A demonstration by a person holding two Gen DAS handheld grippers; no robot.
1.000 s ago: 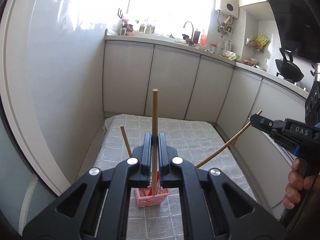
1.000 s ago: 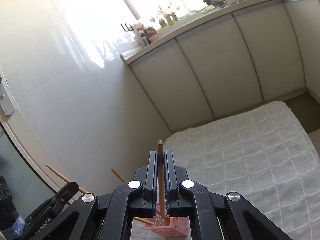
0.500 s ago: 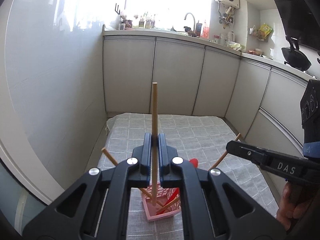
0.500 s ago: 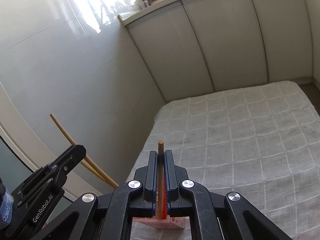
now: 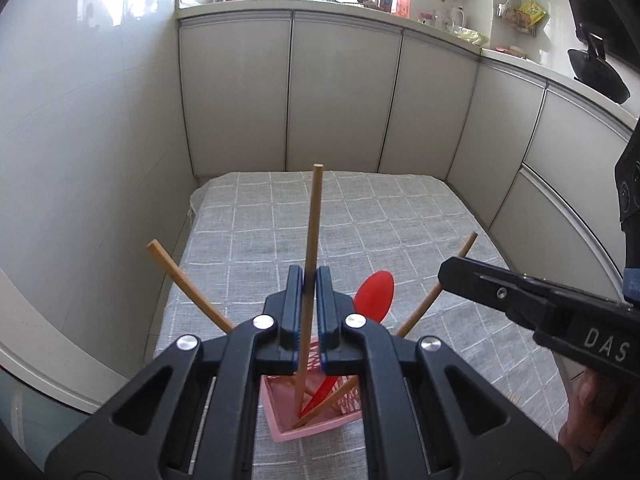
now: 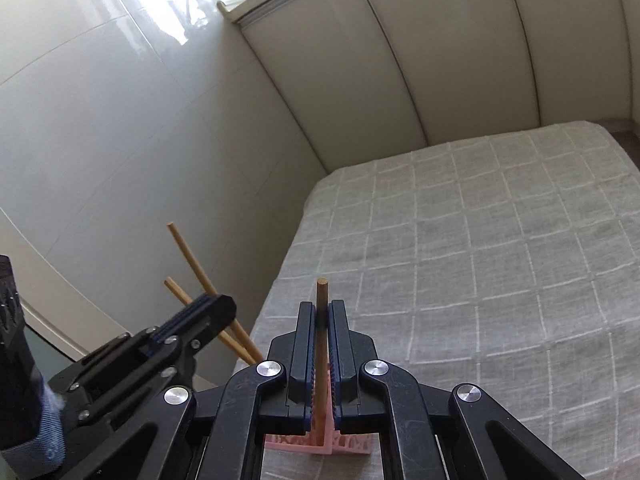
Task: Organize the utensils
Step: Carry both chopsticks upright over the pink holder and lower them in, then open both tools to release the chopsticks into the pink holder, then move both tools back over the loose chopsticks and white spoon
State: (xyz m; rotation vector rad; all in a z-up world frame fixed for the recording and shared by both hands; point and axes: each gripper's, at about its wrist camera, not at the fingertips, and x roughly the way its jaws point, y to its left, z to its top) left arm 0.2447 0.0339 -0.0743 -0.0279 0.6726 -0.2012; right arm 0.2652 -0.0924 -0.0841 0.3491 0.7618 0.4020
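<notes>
Both grippers, left and right, each clamping a chopstick, have descended, tips now inside the pink basket at six o'clock; release pending.

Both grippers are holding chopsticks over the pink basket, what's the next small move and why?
Probably open the left gripper first. Its chopstick already has its lower end inside the pink basket, beside the red spoon, so it should drop in. The right gripper is also shut on a chopstick above the basket and can follow.
</notes>
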